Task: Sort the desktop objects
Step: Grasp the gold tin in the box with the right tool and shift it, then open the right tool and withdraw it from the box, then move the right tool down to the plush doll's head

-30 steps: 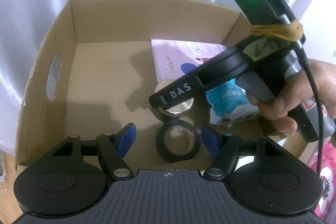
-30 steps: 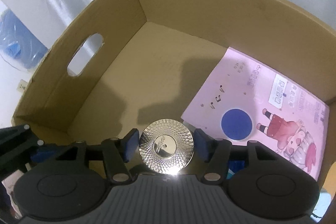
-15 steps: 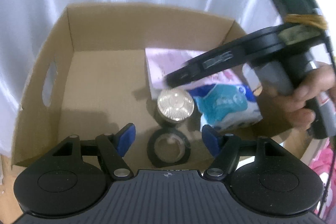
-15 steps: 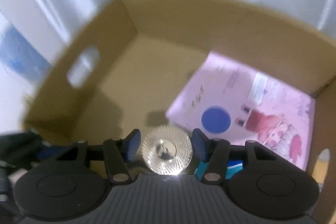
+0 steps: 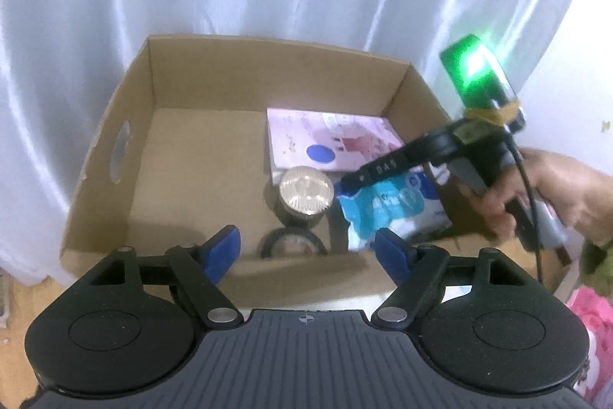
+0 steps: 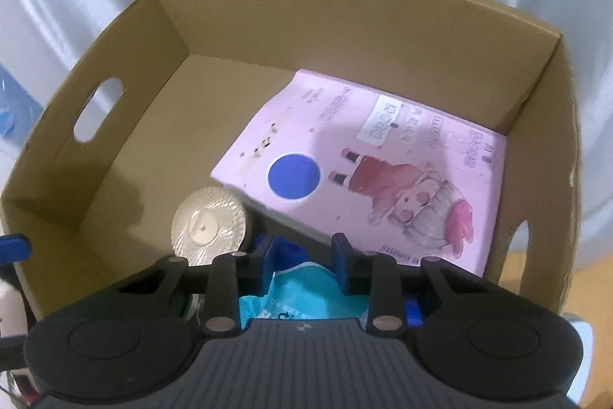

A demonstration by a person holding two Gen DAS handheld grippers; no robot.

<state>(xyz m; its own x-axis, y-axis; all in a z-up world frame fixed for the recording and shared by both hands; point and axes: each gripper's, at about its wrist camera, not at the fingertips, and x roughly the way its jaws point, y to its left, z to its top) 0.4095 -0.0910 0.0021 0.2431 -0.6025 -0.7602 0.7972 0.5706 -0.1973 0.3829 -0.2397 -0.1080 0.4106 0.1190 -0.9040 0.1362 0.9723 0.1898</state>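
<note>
The right gripper (image 6: 302, 261), jaws narrowing over the blue packet (image 5: 394, 207) in the cardboard box (image 5: 214, 75) without gripping it, could nudge the silver-lidded jar (image 5: 305, 190) alongside, while the left gripper (image 5: 306, 248) hovers, empty jaws widening.

Cardboard box (image 5: 184, 79) floor, pink booklet (image 6: 364, 156), silver-topped jar (image 5: 305, 194), black tape roll (image 5: 293, 245), blue packet (image 5: 394, 207)
</note>
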